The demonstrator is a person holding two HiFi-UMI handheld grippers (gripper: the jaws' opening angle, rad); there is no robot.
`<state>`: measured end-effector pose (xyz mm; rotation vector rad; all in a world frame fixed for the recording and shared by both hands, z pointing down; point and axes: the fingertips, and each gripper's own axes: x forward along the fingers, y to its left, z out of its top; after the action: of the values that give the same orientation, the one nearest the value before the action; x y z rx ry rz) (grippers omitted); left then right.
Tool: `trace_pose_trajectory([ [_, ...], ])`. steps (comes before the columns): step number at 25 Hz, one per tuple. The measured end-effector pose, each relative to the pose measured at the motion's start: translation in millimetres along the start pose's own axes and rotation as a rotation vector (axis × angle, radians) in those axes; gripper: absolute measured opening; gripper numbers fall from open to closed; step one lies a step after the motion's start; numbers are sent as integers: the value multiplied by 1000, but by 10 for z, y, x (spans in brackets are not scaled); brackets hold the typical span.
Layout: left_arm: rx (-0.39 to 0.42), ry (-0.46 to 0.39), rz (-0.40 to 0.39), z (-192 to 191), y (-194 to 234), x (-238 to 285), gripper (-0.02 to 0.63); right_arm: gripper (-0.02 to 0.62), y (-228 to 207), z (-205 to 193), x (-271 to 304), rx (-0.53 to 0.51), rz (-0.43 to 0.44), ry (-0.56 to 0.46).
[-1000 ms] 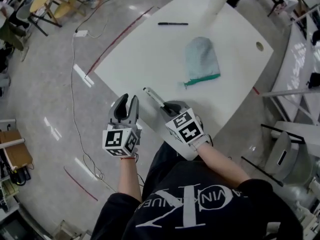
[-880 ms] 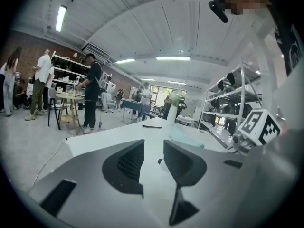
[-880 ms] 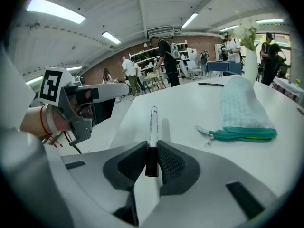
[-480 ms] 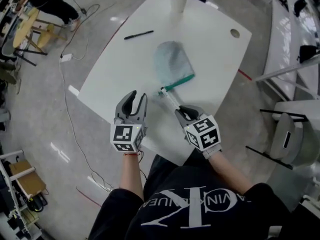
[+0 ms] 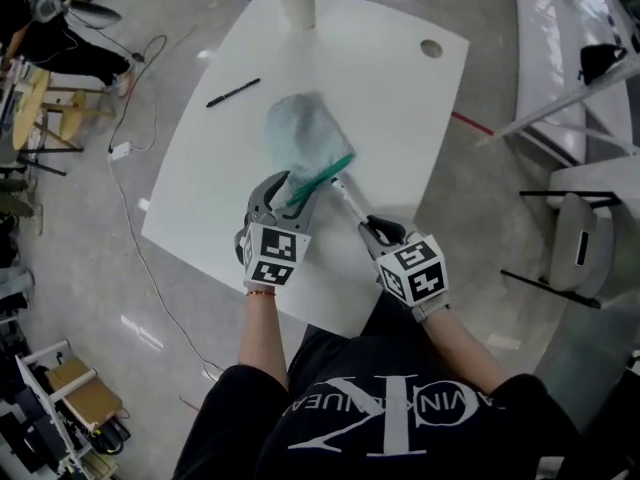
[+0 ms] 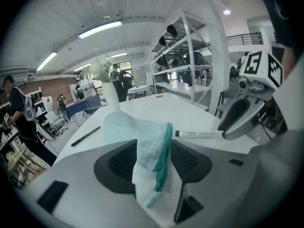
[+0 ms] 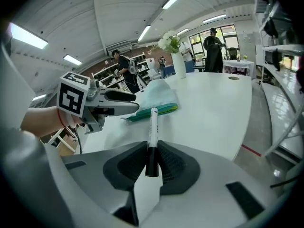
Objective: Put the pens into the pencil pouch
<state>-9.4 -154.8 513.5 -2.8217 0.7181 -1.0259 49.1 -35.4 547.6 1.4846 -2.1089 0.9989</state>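
Pale blue pouch point(image 5: 300, 138) with green zip edge; white pen point(image 5: 350, 200), black cap; black pen point(image 5: 233, 92); white worktop point(image 5: 400, 108).

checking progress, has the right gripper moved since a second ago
Yes: the right gripper carried its pen over the table toward the pouch.

White rounded-corner tabletop point(image 5: 400, 118), glossy. Directly on it: a pale blue-grey fabric pouch with green zip edge point(image 5: 300, 138), mid-table, zip end toward the near edge. There's a slim black pen point(image 5: 233, 92) lying flat, well left of the pouch. An upright white vase point(image 5: 296, 3) sits at the far edge. The round hole point(image 5: 431, 48) near the far-right corner is probably a cable port.
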Motion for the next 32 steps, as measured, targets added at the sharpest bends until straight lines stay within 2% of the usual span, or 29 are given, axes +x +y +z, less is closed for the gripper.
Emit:
trace_pose_trajectory([
  [4, 110, 126, -57, -76, -127, 261, 220, 77, -109, -25, -50, 25, -7, -10],
  [6, 142, 166, -54, -100, -127, 333, 200, 77, -146, -35, -62, 29, -9, -13],
  [8, 140, 176, -47, -87, -103, 358, 152, 77, -161, -47, -72, 34, -7, -16],
  [12, 121, 203, -69, -129, -110, 392, 148, 77, -166, -91, -83, 44, -2, -13],
  [16, 91, 178, -44, -72, -87, 354, 46, 77, -151, -101, -81, 28, 10, -14],
  [22, 69, 129, -48, 76, -178, 280, 34, 77, -92, -6, -60, 4, 53, -26],
  [28, 95, 106, -67, 142, -321, 170, 34, 77, 29, 32, 24, -24, 84, 7],
  [32, 80, 52, -35, 223, -302, 76, 31, 77, 50, -8, 77, -26, 82, 42],
])
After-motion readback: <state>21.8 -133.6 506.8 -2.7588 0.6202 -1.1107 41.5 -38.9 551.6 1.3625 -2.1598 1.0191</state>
